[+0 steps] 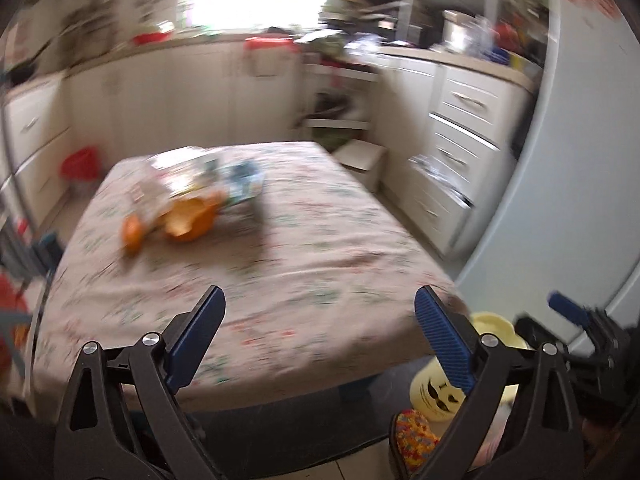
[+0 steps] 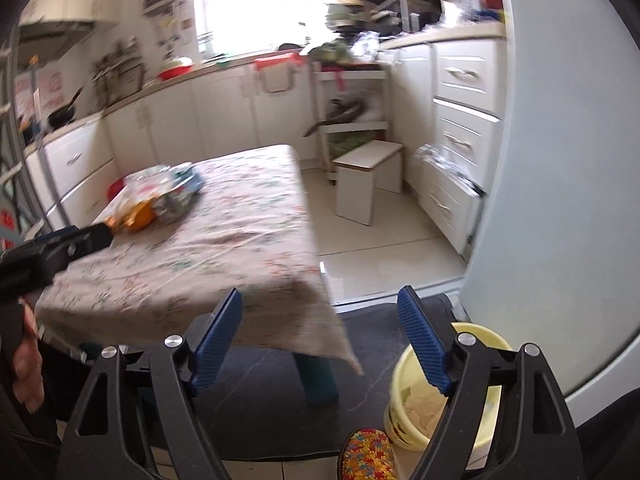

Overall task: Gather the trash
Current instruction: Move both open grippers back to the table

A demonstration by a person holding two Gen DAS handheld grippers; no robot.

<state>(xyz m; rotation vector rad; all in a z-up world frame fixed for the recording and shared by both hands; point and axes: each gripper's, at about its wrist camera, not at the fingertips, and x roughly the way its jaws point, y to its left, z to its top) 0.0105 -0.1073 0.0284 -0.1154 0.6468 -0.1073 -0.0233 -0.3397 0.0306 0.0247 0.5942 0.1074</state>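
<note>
Both hand-held grippers, left (image 1: 320, 300) and right (image 2: 320, 300), are spread and empty. Orange peels (image 1: 188, 220) and wrappers (image 1: 192, 172) lie far across the surface (image 1: 320, 240); reach in low, then carry to the yellow bin (image 2: 416, 404).

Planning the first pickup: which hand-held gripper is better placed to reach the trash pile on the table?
Left, probably. The left hand-held gripper faces the trash pile across the table; the right hand-held gripper hangs beside the yellow bin.

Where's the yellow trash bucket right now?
The yellow bucket stands on the dark floor mat, low right in both views, beside the table's near right corner.
</note>
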